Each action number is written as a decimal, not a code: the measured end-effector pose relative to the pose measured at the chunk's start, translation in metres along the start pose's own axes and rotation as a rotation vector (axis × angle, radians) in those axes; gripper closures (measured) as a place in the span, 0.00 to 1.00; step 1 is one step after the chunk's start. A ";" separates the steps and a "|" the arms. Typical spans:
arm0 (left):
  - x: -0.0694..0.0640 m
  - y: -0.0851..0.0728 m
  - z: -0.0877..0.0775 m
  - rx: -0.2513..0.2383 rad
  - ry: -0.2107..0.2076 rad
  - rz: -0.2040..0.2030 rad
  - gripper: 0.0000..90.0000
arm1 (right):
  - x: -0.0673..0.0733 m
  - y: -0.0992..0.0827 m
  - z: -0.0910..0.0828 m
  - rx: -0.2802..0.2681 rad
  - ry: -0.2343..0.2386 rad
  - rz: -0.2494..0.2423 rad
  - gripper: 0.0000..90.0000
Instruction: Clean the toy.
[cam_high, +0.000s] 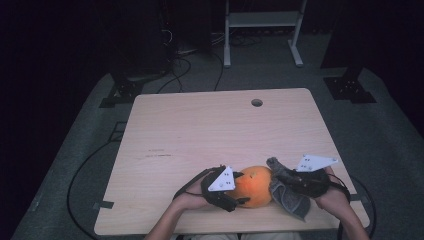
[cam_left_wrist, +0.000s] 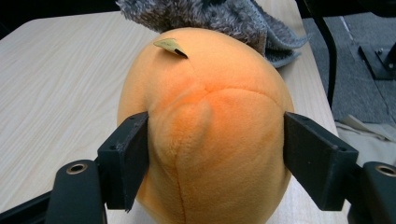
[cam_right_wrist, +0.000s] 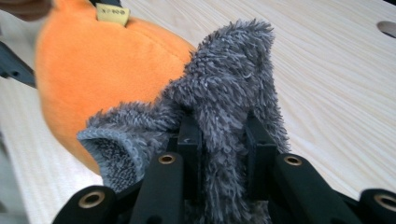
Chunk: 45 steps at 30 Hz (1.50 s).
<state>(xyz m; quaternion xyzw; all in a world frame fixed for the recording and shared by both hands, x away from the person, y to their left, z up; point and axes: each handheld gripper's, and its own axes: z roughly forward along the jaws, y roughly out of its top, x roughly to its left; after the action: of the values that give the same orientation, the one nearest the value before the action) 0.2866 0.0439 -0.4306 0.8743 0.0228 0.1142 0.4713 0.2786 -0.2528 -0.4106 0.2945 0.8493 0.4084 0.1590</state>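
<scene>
A round orange plush with a small tan tag rests near the table's front edge. My left gripper straddles it from the left. Both black pads touch its sides, and the left one dents the fabric. A fuzzy grey cloth lies against the plush's right side. My right gripper is shut on a raised fold of this cloth. In the high view the left gripper and right gripper flank the plush, and the cloth hangs down toward the table edge.
The light wooden table has a round cable hole at its far side. Dark floor with cables and a white metal frame lies beyond. A person's forearms come in from the bottom edge.
</scene>
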 end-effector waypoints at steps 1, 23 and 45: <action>0.000 0.000 0.000 0.000 0.000 0.001 0.29 | -0.001 0.000 -0.001 -0.011 0.016 0.010 0.80; 0.003 -0.007 -0.002 0.040 -0.012 -0.001 0.26 | -0.002 -0.010 0.015 -0.009 -0.021 0.057 0.82; 0.008 -0.005 0.001 -0.030 -0.001 -0.123 0.17 | -0.016 -0.009 0.021 -0.076 0.072 0.186 0.81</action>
<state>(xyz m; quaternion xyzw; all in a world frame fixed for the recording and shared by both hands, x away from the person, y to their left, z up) 0.2949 0.0472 -0.4343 0.8642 0.0743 0.0848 0.4904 0.2984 -0.2548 -0.4304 0.3509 0.8073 0.4637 0.1007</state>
